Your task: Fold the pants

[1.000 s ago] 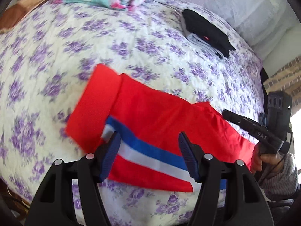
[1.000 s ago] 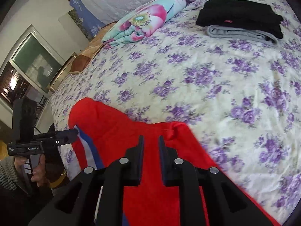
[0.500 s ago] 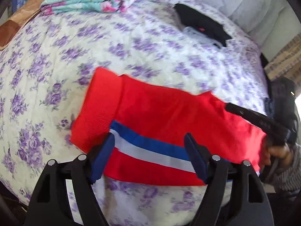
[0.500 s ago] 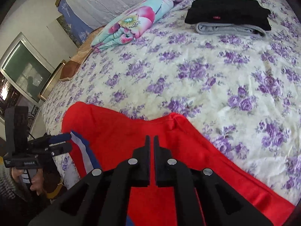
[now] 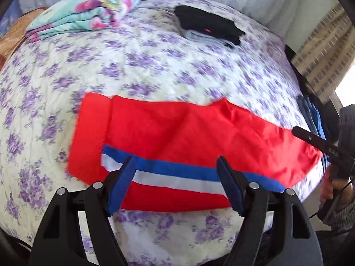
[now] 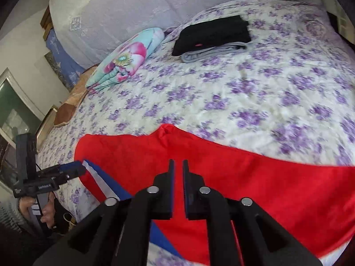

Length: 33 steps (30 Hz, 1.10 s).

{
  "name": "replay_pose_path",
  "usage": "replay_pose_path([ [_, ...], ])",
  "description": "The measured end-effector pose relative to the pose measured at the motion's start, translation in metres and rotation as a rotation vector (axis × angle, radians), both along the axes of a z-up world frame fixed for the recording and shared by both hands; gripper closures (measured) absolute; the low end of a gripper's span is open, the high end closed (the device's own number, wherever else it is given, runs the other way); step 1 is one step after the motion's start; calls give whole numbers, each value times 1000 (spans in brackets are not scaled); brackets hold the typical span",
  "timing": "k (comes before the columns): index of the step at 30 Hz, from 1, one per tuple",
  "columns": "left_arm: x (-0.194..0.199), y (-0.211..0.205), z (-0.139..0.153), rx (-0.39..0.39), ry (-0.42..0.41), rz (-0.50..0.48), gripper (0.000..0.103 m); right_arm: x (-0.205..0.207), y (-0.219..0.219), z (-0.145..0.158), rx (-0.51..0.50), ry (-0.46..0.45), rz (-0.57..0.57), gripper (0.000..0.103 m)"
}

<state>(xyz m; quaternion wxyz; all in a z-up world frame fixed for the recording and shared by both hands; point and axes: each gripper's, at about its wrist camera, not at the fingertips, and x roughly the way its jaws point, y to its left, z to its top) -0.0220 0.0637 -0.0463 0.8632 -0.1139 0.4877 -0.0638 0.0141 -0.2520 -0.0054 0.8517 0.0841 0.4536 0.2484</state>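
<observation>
Red pants flat on bed; left gripper wide open, empty, at 6 o'clock; right gripper nearly closed, slim gap, gripping nothing visible.

A bed covered by a cream spread with purple flowers fills most of both views. A white lace-patterned cover runs along the top. At upper left of the right wrist view lies a folded floral blanket; a window sits at far left. Daylight enters at right of the left wrist view.
</observation>
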Motion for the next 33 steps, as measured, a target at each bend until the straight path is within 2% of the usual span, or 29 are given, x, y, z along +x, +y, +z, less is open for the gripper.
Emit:
replay_pose_path([
  [1,2,-6,-11,28,26,-31,29,-14,-13,-3,-16,-2,-47,53],
  [2,3,-9,-23,57,57,-40,29,-24,-25,-11,-29,7,-92,49],
  [4,7,-10,-52,71,132,-35,29,-32,-44,-39,-82,92,-178,50],
  [5,5,-10,-56,68,100,-28,28,-31,-55,-61,-111,168,-220,66],
  [6,4,-13,-55,86,87,-30,27,-31,-64,-74,-94,193,-250,74],
  [7,5,-17,-54,108,95,-35,26,-31,-70,-74,-72,174,-272,78],
  [9,8,-18,-49,110,113,-20,26,-29,-77,-66,-20,191,-288,77],
  [11,8,-14,-37,58,101,17,26,-34,-91,-44,34,125,-300,73],
  [12,7,-14,-27,38,74,35,26,-39,-101,-33,42,80,-312,68],
  [14,3,-19,-8,45,18,69,26,-51,-135,-16,46,16,-399,47],
  [15,4,-24,-3,53,3,82,26,-57,-157,-15,71,14,-456,45],
  [17,8,-38,4,60,-14,95,26,-72,-205,-19,186,42,-590,45],
  [20,18,-68,6,80,-3,69,26,-84,-259,-48,338,141,-715,43],
  [22,25,-88,4,95,11,42,26,-83,-279,-63,391,180,-743,43],
  [24,33,-112,4,126,27,8,26,-76,-286,-71,441,170,-740,43],
  [28,40,-147,8,173,26,-21,26,-53,-295,-83,453,185,-670,43],
  [33,43,-171,9,216,50,-19,25,-31,-309,-98,486,192,-596,43],
])
